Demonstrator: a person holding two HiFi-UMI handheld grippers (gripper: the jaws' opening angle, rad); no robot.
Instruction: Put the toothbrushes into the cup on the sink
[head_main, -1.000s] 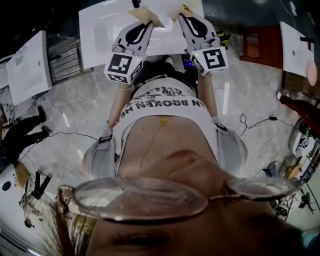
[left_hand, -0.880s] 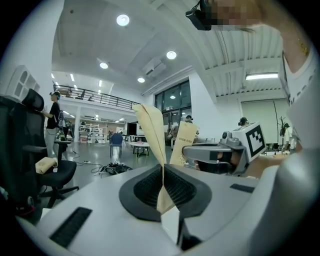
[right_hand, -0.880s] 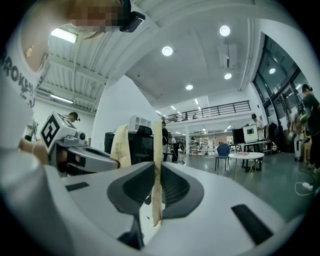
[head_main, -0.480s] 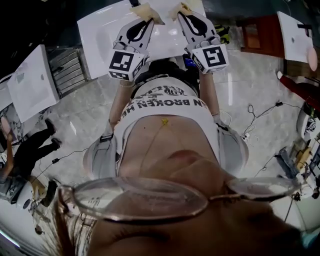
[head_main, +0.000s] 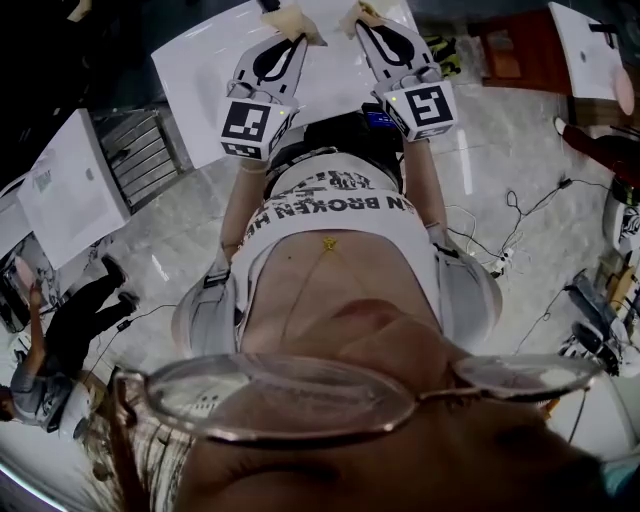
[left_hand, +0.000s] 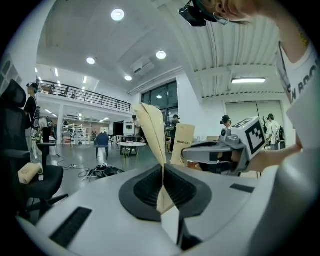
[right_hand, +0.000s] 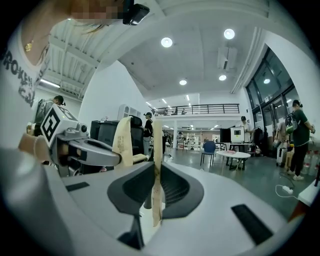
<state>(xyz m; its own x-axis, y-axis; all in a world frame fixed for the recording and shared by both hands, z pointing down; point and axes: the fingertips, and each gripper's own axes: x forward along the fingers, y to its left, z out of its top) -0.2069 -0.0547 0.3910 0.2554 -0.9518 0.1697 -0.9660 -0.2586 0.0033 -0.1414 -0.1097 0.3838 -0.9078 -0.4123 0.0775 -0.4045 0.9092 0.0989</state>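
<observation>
My left tool is clamped on a paper-wrapped toothbrush that stands upright between its jaws. My right tool pinches a second wrapped toothbrush the same way. In the head view both tips show against the white sink.

My head view is dim and fisheye-warped, blurred glasses at bottom; round ceiling lights upper centre brighten both gripper views.
</observation>
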